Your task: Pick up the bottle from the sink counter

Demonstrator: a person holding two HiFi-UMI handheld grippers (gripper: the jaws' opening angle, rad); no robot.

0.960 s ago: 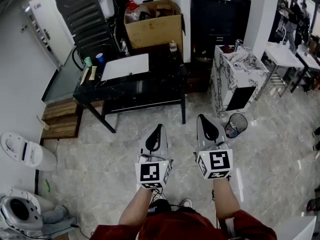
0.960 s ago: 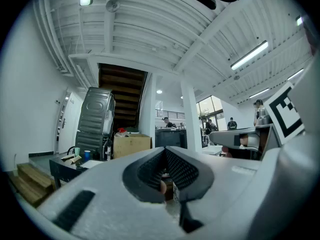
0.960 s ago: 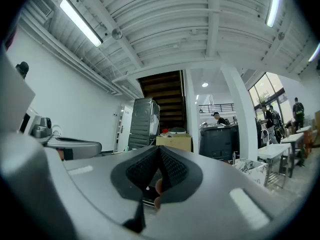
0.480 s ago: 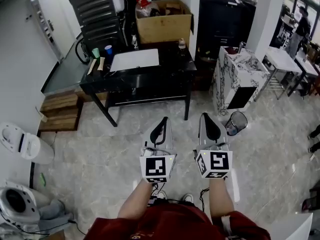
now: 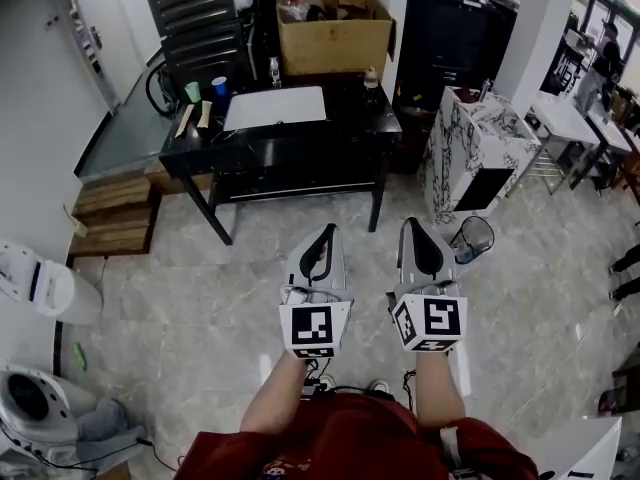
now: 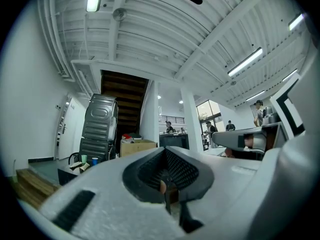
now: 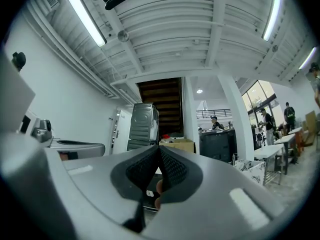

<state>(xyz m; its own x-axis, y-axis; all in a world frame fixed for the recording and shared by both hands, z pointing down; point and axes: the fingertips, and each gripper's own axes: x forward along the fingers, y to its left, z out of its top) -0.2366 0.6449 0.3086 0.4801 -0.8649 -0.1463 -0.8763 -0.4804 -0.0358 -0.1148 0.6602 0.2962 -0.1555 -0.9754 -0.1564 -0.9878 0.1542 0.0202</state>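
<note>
Ahead of me: table (image 5: 345, 138), cups (image 5: 217, 86) on its left end.
Behind it: I see a cardboard box (image 5: 338, 46).
Right of table: sink counter (image 5: 462, 133), bin (image 5: 472, 238) before it.

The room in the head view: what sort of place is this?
Probably a workshop or test space with bathroom fittings: toilets standing loose on the floor, a free-standing marbled sink cabinet, a cardboard box behind a black table.
</note>
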